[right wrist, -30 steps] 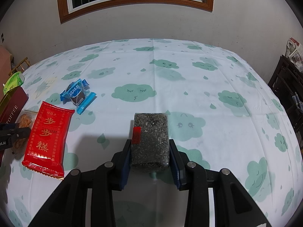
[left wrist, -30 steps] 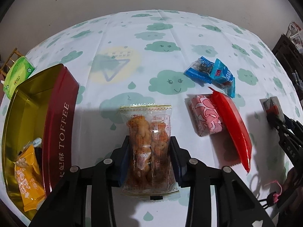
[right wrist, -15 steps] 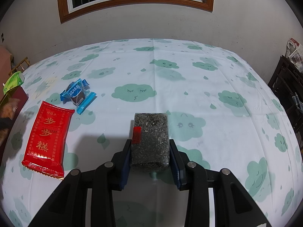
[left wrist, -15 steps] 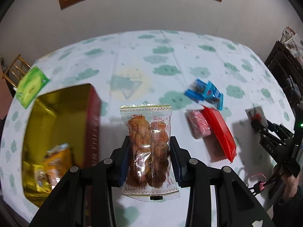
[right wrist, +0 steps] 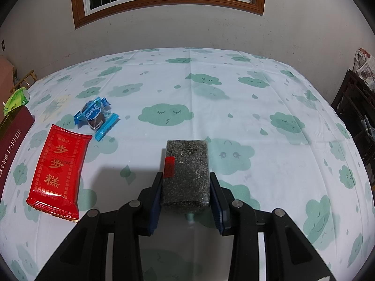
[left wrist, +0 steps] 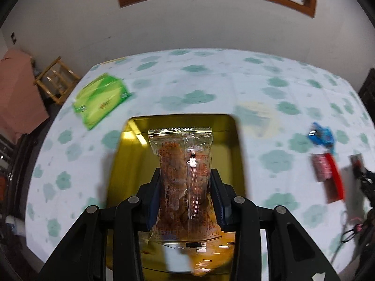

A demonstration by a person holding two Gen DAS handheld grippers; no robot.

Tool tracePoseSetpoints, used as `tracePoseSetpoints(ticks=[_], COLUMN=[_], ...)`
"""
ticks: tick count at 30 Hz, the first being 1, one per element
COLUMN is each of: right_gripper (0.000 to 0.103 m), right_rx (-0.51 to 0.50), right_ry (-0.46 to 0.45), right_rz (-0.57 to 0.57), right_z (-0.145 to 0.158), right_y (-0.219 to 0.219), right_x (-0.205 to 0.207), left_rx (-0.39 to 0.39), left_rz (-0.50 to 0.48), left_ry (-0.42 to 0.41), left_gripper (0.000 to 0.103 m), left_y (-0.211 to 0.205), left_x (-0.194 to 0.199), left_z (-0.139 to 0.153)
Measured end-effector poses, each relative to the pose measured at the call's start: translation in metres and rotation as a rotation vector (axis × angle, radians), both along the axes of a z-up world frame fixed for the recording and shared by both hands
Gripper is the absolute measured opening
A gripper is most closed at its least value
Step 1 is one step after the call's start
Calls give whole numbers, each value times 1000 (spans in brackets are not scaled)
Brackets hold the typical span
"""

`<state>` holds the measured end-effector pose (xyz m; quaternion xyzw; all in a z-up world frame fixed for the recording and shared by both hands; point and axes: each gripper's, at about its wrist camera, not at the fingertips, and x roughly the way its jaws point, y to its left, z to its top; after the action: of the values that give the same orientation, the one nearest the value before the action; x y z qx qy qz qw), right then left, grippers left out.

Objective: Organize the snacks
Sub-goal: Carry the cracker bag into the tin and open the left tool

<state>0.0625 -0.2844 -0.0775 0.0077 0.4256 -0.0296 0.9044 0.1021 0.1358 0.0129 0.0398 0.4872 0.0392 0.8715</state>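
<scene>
Gripping a clear packet of fried snacks (left wrist: 185,178), the left gripper (left wrist: 186,201) holds it above the open gold tin (left wrist: 236,154); blur hides what seems an orange packet inside. The right gripper (right wrist: 186,196) clamps a dark speckled block (right wrist: 186,171) over the tablecloth (right wrist: 257,107).

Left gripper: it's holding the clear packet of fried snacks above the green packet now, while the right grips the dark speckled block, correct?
Not quite. In the left wrist view the left gripper holds the clear packet of fried snacks above the open gold tin, not the green packet, which lies beside it. The right gripper does grip the dark speckled block.
</scene>
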Motion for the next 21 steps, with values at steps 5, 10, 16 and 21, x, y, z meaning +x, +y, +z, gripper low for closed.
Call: tracePoseSetpoints(ticks=[5,10,16,21], right_gripper=[37,37,37,37], right_rx=[0,-1,-1,-2], right_ry=[0,0,0,0], right_rz=[0,0,0,-1], right_z=[0,0,0,0], right_y=[0,0,0,0], right_x=[0,0,0,0], left_rx=[11,11,42,65], left_rz=[7,9,2,12], left_ry=[47,98,123,144], left_gripper=[35,35,35,35], left_y=[29,43,49,56], left_x=[9,20,29,34], left_z=[-19,-43,-57,-64])
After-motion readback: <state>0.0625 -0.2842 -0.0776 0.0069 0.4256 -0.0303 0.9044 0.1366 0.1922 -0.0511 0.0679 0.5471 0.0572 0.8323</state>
